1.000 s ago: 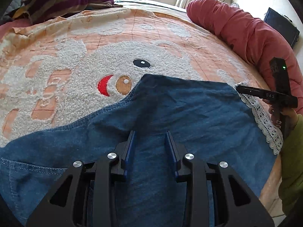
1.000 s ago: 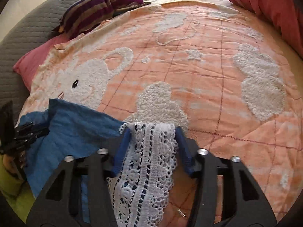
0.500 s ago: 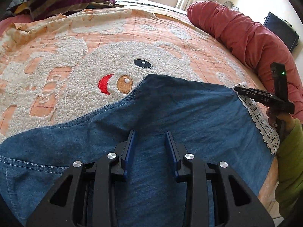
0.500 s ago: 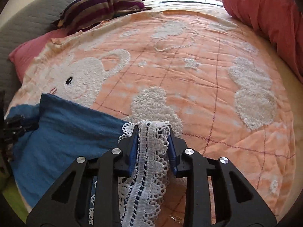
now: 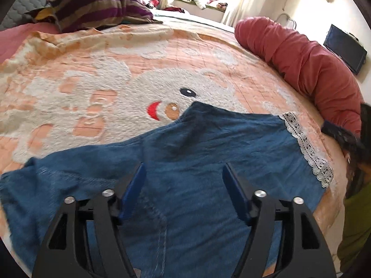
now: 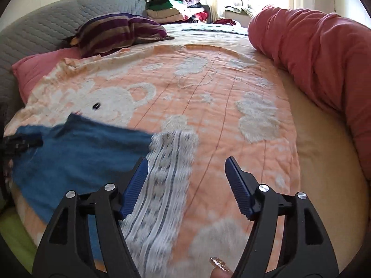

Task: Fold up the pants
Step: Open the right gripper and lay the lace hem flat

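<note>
Fingers of both grippers just spread apart, nothing pinched, over soft denim pants (image 5: 208, 153), lace hem (image 6: 167, 176).

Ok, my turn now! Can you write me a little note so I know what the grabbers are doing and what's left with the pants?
Left gripper: open, jaws just opened, over the pants, not pinching them.
Right gripper: open, jaws just opened, above the lace hem, let go of it.
Pants: lying on the blanket, hem on the right.
Done: one fold seems laid down.
Left: probably fold again and smooth flat.
</note>
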Available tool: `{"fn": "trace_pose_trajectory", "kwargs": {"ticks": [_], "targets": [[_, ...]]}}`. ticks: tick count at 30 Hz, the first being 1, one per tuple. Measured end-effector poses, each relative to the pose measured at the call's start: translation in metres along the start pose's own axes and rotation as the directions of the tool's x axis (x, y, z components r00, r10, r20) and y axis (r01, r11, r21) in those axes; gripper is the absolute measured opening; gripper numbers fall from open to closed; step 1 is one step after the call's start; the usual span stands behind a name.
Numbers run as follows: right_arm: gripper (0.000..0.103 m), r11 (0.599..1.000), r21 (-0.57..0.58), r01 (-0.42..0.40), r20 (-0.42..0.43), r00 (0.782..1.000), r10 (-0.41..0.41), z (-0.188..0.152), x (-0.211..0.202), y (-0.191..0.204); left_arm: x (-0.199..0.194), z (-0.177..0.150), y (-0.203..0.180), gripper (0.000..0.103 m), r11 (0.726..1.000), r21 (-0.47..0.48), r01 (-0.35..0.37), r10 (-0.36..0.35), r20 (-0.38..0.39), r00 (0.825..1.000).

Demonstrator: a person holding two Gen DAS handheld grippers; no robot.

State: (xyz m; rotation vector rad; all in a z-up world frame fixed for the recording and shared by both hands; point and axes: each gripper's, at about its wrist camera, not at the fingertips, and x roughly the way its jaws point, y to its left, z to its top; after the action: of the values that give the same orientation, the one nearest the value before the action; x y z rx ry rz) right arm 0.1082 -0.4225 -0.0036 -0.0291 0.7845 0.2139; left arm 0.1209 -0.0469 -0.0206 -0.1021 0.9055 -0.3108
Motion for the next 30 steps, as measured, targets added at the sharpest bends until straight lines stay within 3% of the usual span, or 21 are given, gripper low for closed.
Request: {"fn": "trace_pose_trajectory", "kwargs": {"ticks": [4,9,12,16,19,22,30], "targets": [[0.064,0.999,-0.05,-0.001,0.019,1.0,0.002,-0.018,-0.013,0.029,-0.021,-0.011,0.002,0.078,0.999,0.01,-0.039,0.039,0.024,0.999],[0.065,0.989,-0.126,-0.077,0.0,0.997,0.078,-0.029,-0.01,0.076,-0.045,-0.033,0.0,0.09,0.993,0.03,-0.11,0.108,0.053,0.993],[0.066,0.977,-0.164,-0.135,-0.027,0.991,0.132,-0.034,-0.005,0.102,-0.053,-0.04,0.002,0.092,0.982,0.029,-0.186,0.184,0.049,0.982],[0.068,0.967,-0.213,-0.139,-0.037,0.99,0.135,-0.04,-0.001,0.124,-0.058,-0.044,0.004,0.095,0.976,0.024,-0.216,0.214,0.046,0.976],[0.07,0.972,-0.213,-0.102,-0.091,0.992,0.084,-0.045,0.008,0.127,-0.048,-0.048,0.002,0.096,0.962,0.051,-0.27,0.27,0.003,0.963],[0.071,0.983,-0.167,-0.078,-0.168,0.985,0.049,-0.053,0.02,0.116,-0.03,-0.058,0.006,0.096,0.938,0.096,-0.334,0.342,-0.081,0.936],[0.074,0.994,-0.108,-0.017,-0.168,0.986,-0.001,-0.071,0.009,0.082,-0.027,-0.065,0.017,0.096,0.951,0.069,-0.301,0.306,-0.098,0.947]]}}
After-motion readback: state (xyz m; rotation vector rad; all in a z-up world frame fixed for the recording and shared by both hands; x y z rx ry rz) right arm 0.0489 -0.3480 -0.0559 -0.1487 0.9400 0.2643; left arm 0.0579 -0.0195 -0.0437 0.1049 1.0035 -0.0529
